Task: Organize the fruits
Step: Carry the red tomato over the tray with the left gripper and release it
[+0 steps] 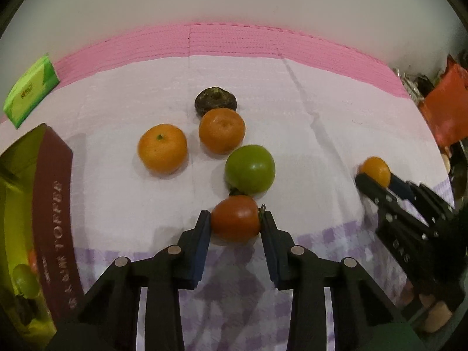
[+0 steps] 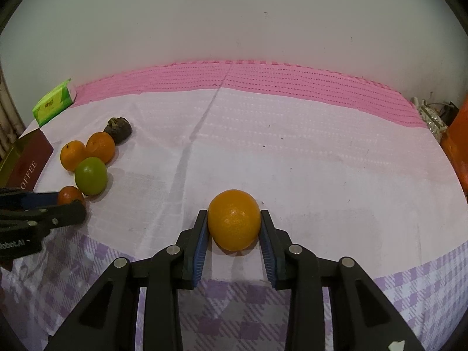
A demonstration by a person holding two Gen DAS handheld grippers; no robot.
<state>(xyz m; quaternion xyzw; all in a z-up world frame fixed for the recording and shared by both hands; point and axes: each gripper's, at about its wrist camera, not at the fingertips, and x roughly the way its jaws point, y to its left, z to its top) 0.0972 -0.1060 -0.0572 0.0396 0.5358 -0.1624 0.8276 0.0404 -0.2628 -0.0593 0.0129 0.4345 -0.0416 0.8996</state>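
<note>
Fruits lie scattered on a pale cloth [image 2: 292, 152] over a pink mat [image 2: 263, 82]: the left gripper [image 1: 235, 219] pinches a red-orange tomato [image 1: 235, 219] that touches a green fruit [image 1: 250, 168], near two tangerines [image 1: 162, 148] and a dark, shrivelled fruit [image 1: 216, 101]. Well apart, the right gripper [image 2: 234, 225] clamps an orange [image 2: 234, 223]. A maroon toffee box [image 1: 55, 204] stands at left, a green tissue pack [image 1: 30, 90] beyond.
</note>
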